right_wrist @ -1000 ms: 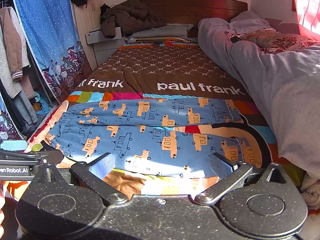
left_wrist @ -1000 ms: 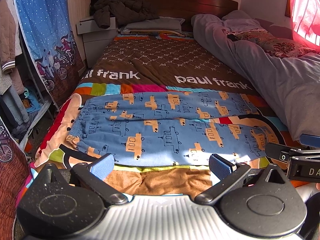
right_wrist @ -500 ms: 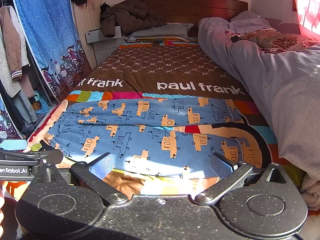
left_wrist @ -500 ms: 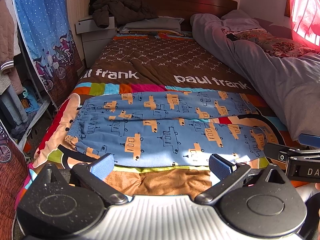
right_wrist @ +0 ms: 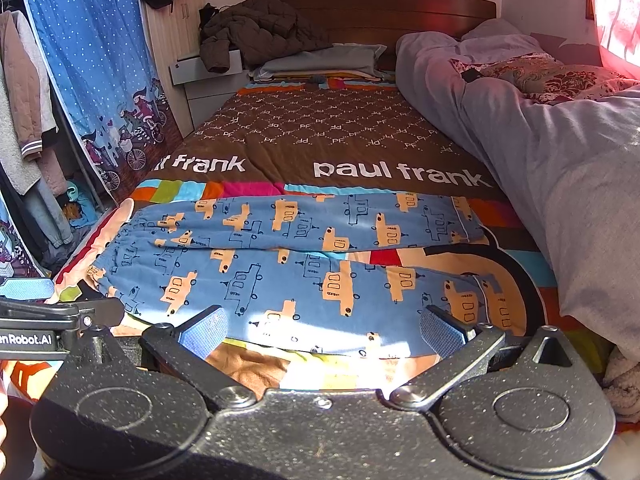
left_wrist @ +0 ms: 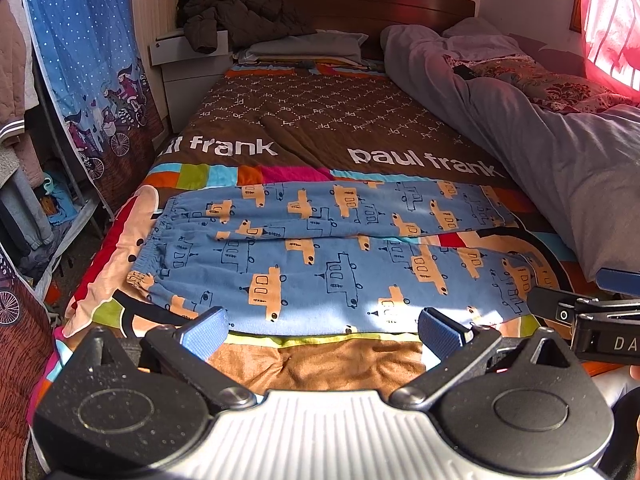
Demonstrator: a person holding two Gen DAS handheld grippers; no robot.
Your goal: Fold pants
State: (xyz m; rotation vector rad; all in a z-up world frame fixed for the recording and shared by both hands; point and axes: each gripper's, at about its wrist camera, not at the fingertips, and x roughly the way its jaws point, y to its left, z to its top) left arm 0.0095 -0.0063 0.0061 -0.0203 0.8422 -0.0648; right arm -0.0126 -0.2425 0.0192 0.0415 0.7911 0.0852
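Holding off | pants (left_wrist: 320,256) lie flat across the bed (left_wrist: 320,120), unmoved over the last second | left gripper (left_wrist: 320,326) and right gripper (right_wrist: 320,326) jaws apart, empty, barely shifted | folding not yet begun

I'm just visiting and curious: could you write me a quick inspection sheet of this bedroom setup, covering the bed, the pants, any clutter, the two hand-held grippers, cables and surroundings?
Surface: bed with a brown Paul Frank blanket, colourful border at the near end.
Job's things: blue pants lie flat across the bed, unfolded, waistband to the left, legs slightly apart at the right.
Clutter: grey duvet heaped along the right side; dark jacket at the headboard.
Grippers: left gripper and right gripper both open, empty, near the pants' closest edge.
Cables: nothing seen.
Surroundings: blue curtain and hanging clothes on the left; red curtain on the right.
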